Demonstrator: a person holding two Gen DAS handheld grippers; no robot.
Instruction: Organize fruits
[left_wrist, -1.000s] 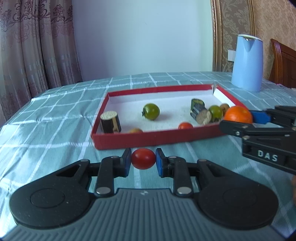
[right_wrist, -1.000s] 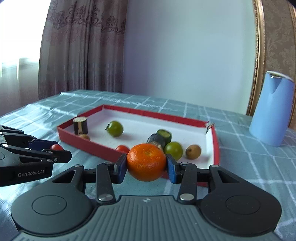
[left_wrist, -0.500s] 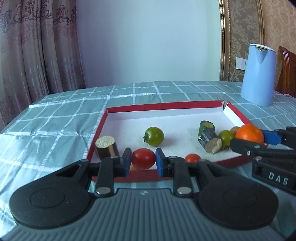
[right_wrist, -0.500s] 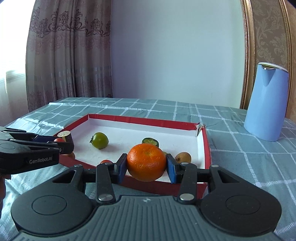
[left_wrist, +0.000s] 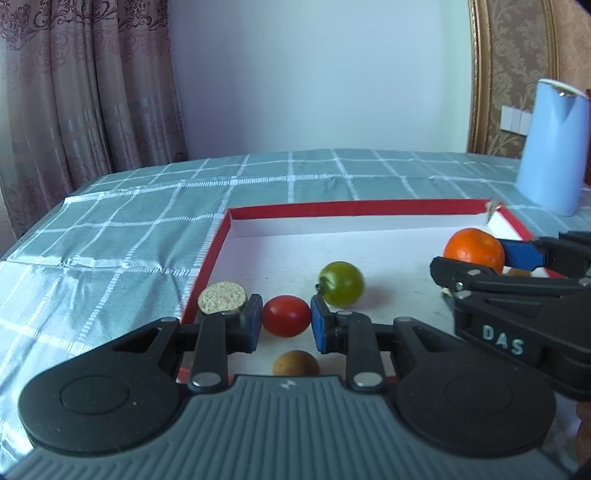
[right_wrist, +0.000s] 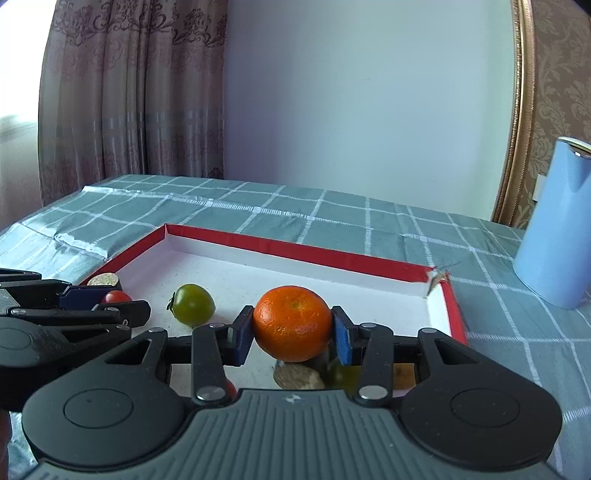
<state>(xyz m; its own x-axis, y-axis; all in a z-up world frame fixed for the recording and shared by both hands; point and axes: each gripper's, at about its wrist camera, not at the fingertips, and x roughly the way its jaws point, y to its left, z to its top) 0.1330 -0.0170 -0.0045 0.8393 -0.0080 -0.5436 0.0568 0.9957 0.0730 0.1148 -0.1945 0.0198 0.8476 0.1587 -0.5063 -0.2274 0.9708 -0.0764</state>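
Note:
My left gripper (left_wrist: 286, 318) is shut on a red cherry tomato (left_wrist: 286, 316) and holds it over the near left part of the red-rimmed white tray (left_wrist: 332, 207). My right gripper (right_wrist: 292, 326) is shut on an orange (right_wrist: 292, 322) above the tray's (right_wrist: 295, 247) near right part; it also shows in the left wrist view (left_wrist: 474, 250). A green tomato (left_wrist: 341, 283) lies in the tray's middle. A small brown fruit (left_wrist: 295, 363) lies under the left gripper. A cut dark cylinder piece (left_wrist: 222, 297) stands at the tray's left edge.
A light blue kettle (left_wrist: 552, 147) stands on the checked green tablecloth (left_wrist: 122, 229) to the right beyond the tray. More small fruits (right_wrist: 299, 376) lie in the tray under the right gripper, mostly hidden. Curtains hang at the back left.
Both grippers have moved forward and up from before the tray's front wall to over its inside, each still holding its fruit.

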